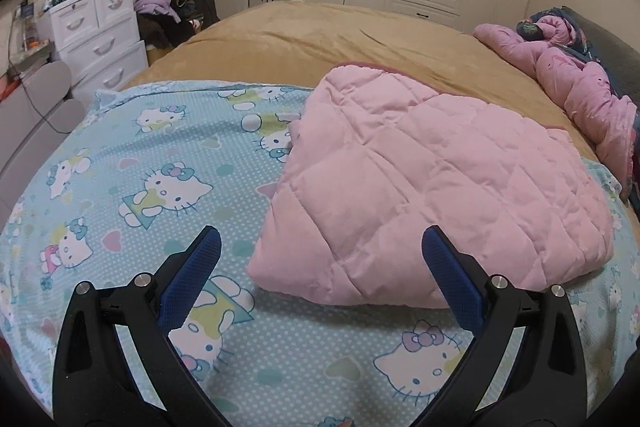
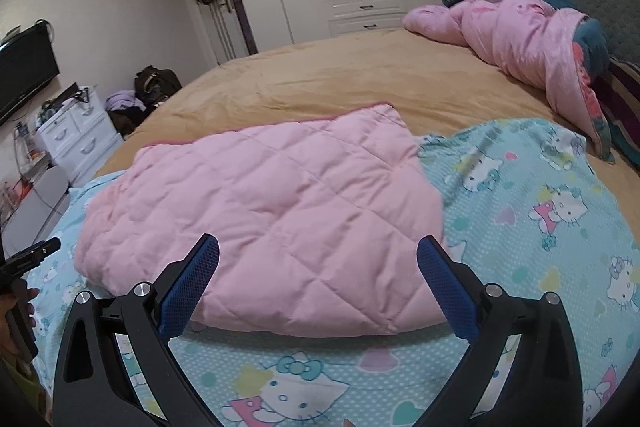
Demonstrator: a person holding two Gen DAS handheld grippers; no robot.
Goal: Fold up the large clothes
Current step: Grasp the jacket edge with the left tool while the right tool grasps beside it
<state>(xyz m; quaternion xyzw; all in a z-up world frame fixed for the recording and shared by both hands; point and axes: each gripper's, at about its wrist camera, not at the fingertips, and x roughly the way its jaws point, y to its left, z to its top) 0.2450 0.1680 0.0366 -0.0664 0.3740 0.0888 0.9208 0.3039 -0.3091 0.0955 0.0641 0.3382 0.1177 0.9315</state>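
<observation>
Pink quilted garment (image 1: 432,187), folded, lies on a cat-print sheet (image 1: 132,187). Left gripper (image 1: 320,247) and right gripper (image 2: 318,247) — both spread wide, holding nothing.

A pink quilted blanket (image 1: 432,195) is seen folded on a blue sheet (image 1: 132,187) with cat pictures. The sheet is spread over a tan bed cover (image 1: 320,39). The left gripper (image 1: 320,251) is held wide open just above the sheet, with the blanket's near edge between its blue pads (image 1: 192,279).
</observation>
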